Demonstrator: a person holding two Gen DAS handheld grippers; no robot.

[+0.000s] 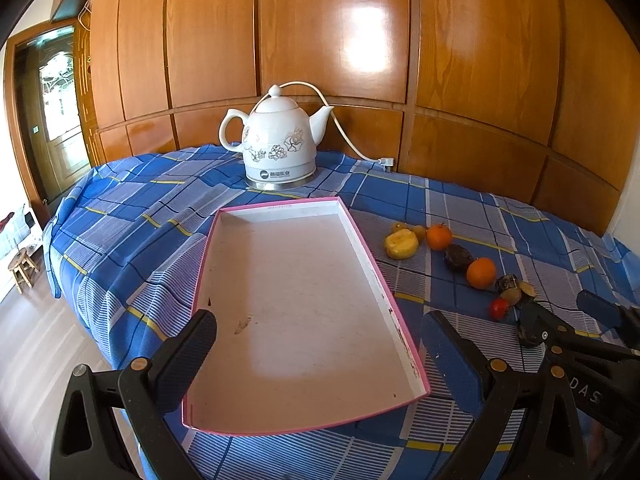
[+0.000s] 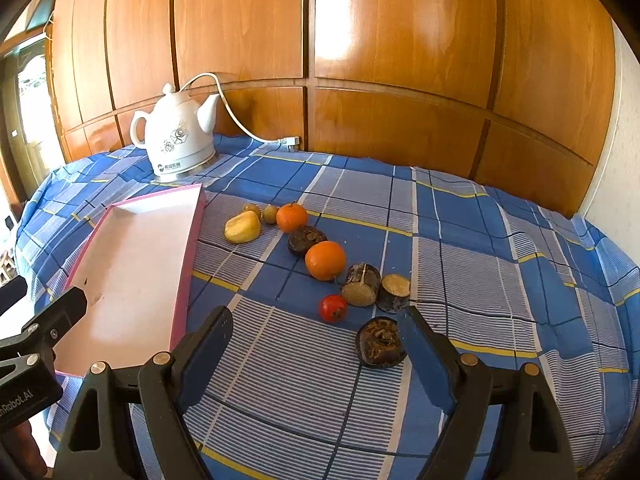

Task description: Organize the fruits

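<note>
Where legible, left gripper (image 2: 12, 316) reads "nRobot.AI"; kettle (image 2: 176, 136) logo blurred.

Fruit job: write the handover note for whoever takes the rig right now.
Left claw: open, holding nothing, poised over the near end of the pink tray.
Right claw: open, holding nothing, low over the cloth, with the dark brown fruit just inside its right finger.
Fruit: all on the checked cloth right of the tray, in a loose line: yellow piece, two oranges, small red fruit, several dark or brownish pieces.
Done: nothing is in the tray yet.
Left: move every fruit into the tray; the dark brown one is probably the nearest to grab.
</note>
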